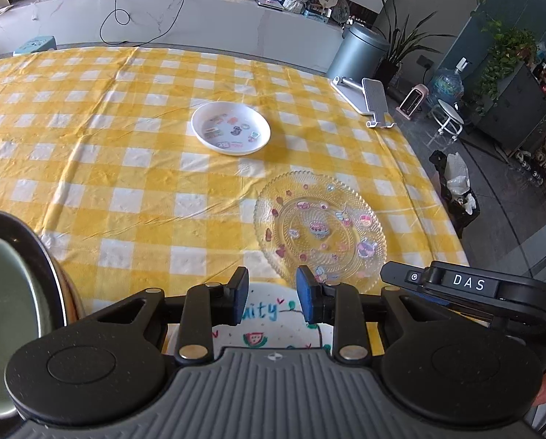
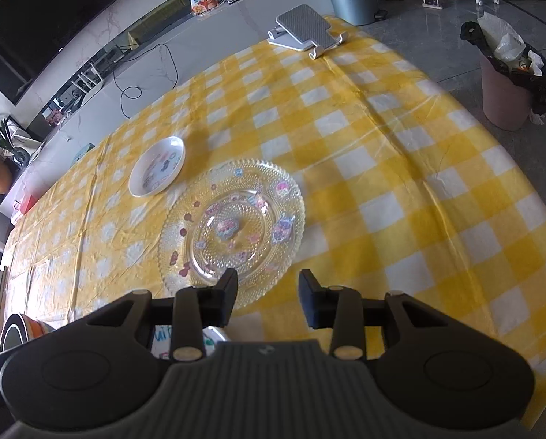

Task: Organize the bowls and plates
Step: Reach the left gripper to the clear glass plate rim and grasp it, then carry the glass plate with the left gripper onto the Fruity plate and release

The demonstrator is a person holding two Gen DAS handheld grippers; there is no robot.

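The left gripper (image 1: 272,294) hangs with jaws apart and nothing between them, over a white painted plate (image 1: 269,333) lying just below; the right gripper (image 2: 267,294) also stands parted and empty, its tips above the near rim of the glass plate (image 2: 232,226); that glass plate sits on the yellow checked cloth (image 2: 401,190), and a small white dish (image 2: 157,172) rests just beyond it; at the left gripper's side a stack of bowls (image 1: 13,292) stands; a phone stand (image 2: 302,31) lies at the far table edge.
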